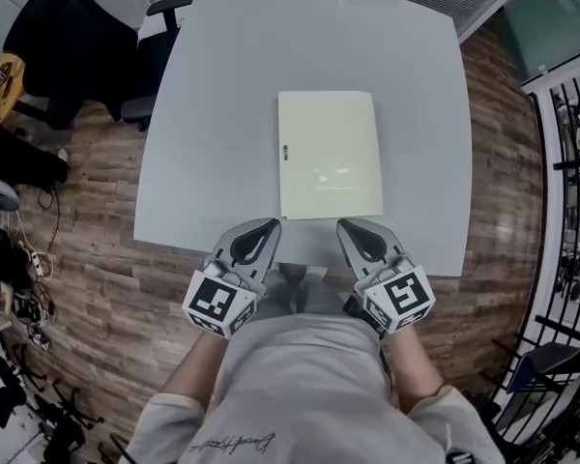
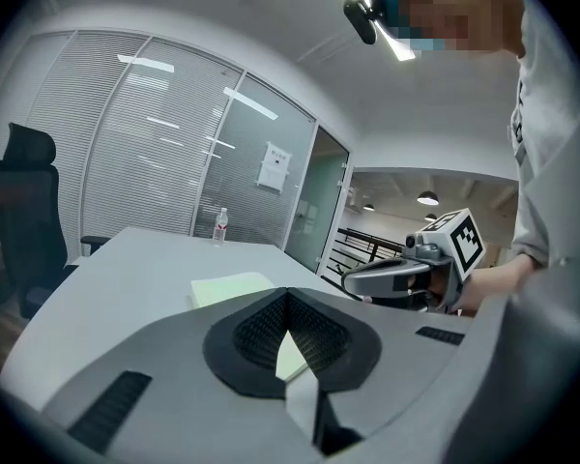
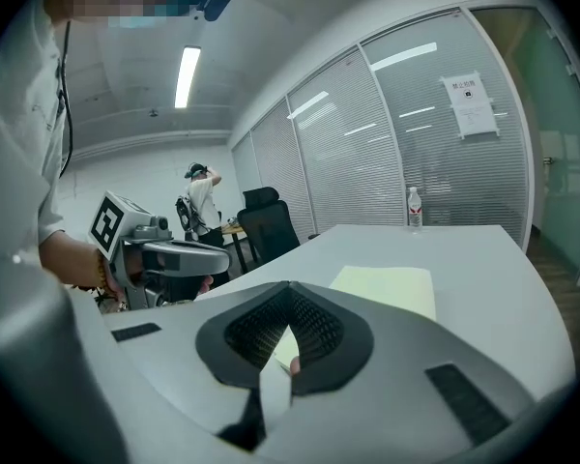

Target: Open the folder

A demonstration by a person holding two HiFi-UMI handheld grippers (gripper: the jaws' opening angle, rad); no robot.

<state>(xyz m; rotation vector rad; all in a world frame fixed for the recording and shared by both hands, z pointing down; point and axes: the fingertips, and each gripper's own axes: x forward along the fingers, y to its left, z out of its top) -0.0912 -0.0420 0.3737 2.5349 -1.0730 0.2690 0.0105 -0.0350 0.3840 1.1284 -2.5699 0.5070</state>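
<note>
Left hand-held gripper (image 2: 288, 295), jaws together, before a pale folder (image 2: 230, 288) flat on the grey table (image 2: 126, 259)

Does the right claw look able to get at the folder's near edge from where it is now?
Probably yes. The right claw sits just short of the folder, with only bare table between. Its jaws are shut, so they would need to open first.

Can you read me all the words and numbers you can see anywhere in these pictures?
No text here can be read clearly.
Paper notice on the glass wall: red heading and small print, too small to read.
Water bottle label: too small to read.
Folder: tiny dark mark at its left edge, unreadable.
Shirt print: cursive writing, too blurred to read.
</note>
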